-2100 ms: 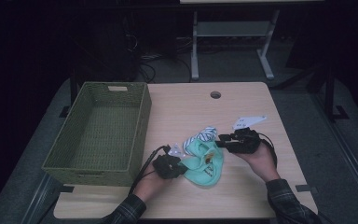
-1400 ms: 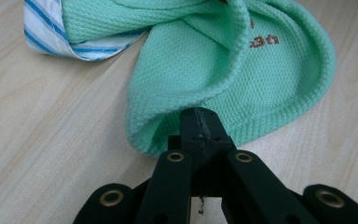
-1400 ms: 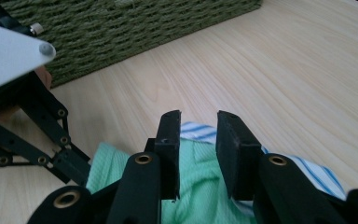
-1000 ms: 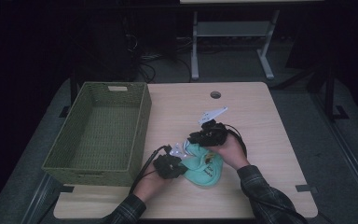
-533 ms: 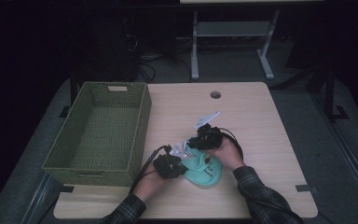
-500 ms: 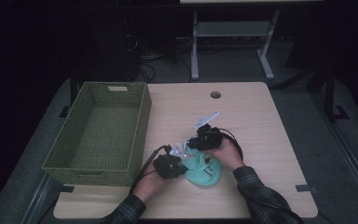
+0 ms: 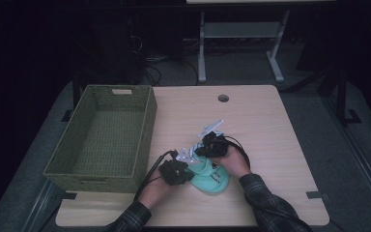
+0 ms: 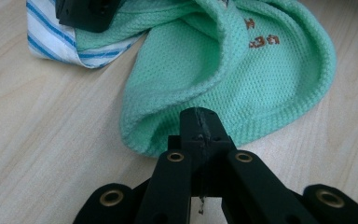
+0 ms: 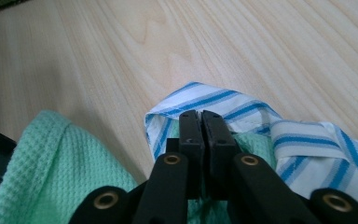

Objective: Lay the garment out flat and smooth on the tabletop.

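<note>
A mint-green knit garment with a blue-and-white striped trim lies crumpled near the table's front edge. My left gripper is at its left side. In the left gripper view its jaws are shut on the green hem. My right gripper comes in from the far side, and its jaws have just been closing. In the right gripper view they are pinched on the edge of the striped trim, with green cloth below.
A green woven basket stands empty at the table's left, close to the garment. The light wooden table has a cable hole at the back. Both gripper cables trail over the front part of the table.
My right gripper moved left from the garment's right side to its far edge and came down onto the striped trim. The left gripper stayed where it was on the green cloth.
</note>
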A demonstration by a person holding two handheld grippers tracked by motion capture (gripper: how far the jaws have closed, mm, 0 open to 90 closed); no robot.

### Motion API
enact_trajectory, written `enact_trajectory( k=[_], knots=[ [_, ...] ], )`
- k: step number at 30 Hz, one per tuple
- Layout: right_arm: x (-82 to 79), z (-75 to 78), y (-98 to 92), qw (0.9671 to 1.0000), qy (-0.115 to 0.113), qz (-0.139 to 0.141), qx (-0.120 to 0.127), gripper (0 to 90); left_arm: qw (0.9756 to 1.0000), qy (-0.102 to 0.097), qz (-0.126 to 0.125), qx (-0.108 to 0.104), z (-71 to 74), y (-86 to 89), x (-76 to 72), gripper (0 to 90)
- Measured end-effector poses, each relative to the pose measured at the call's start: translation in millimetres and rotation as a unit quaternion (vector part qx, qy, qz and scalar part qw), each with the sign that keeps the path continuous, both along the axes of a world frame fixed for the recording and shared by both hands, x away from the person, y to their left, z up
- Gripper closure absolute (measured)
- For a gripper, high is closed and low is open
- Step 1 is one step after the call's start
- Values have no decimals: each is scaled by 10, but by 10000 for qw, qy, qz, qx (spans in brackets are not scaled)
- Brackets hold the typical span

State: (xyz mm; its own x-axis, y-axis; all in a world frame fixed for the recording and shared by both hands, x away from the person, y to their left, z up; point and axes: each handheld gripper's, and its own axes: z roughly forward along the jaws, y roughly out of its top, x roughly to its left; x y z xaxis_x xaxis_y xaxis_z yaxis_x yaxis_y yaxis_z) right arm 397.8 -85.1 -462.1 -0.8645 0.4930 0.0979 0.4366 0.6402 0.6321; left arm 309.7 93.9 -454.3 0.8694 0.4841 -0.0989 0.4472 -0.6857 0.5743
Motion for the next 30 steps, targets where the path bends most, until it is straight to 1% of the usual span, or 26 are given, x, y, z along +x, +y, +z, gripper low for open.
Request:
enact_trajectory(
  k=[2, 3, 5, 6, 8, 10, 11, 12, 15, 17, 18, 21, 27, 30],
  knots=[
    [3, 1, -2, 10000, -38, 28, -10, 886, 10000, 0, 2, 2, 0, -1, 0, 896],
    [5, 6, -4, 10000, -42, 28, -4, 887, 10000, 2, 43, -39, -3, -7, -6, 896],
    [5, 58, -14, 9999, -71, -42, 84, 889, 10000, 0, 37, -35, -3, -7, -5, 896],
    [5, 58, -14, 9999, -71, -42, 84, 889, 10000, 4, 35, -33, -3, -6, -4, 896],
    [19, 93, -27, 9998, -156, -66, 99, 889, 10000, -1, -1, 7, 1, -2, 0, 896],
    [44, 136, -47, 9996, -212, -100, 135, 890, 10000, -8, 27, -12, -1, -7, -4, 897],
    [54, 161, -57, 9995, -205, -142, 170, 891, 10000, -17, -11, 40, 4, -3, 0, 896],
    [76, 216, -78, 9992, -212, -245, 248, 892, 10000, -7, 7, 12, 2, -6, -3, 896],
    [101, 250, -99, 9989, -251, -294, 267, 892, 10000, -1, 35, -32, -3, -9, -5, 897],
    [135, 288, -126, 9986, -287, -340, 275, 892, 10000, -9, 19, -4, 1, -8, -4, 896],
    [148, 298, -134, 9985, -323, -353, 273, 892, 10000, -35, 49, -43, -3, -13, -6, 896],
    [206, 352, -180, 9975, -409, -456, 358, 893, 10000, -22, 34, -31, -2, -11, -5, 896],
    [305, 429, -271, 9948, -554, -738, 428, 893, 10000, -21, 45, -31, -3, -12, -9, 896],
    [355, 445, -303, 9937, -568, -859, 443, 893, 10000, -16, 45, -32, -3, -11, -9, 897]
  ],
)
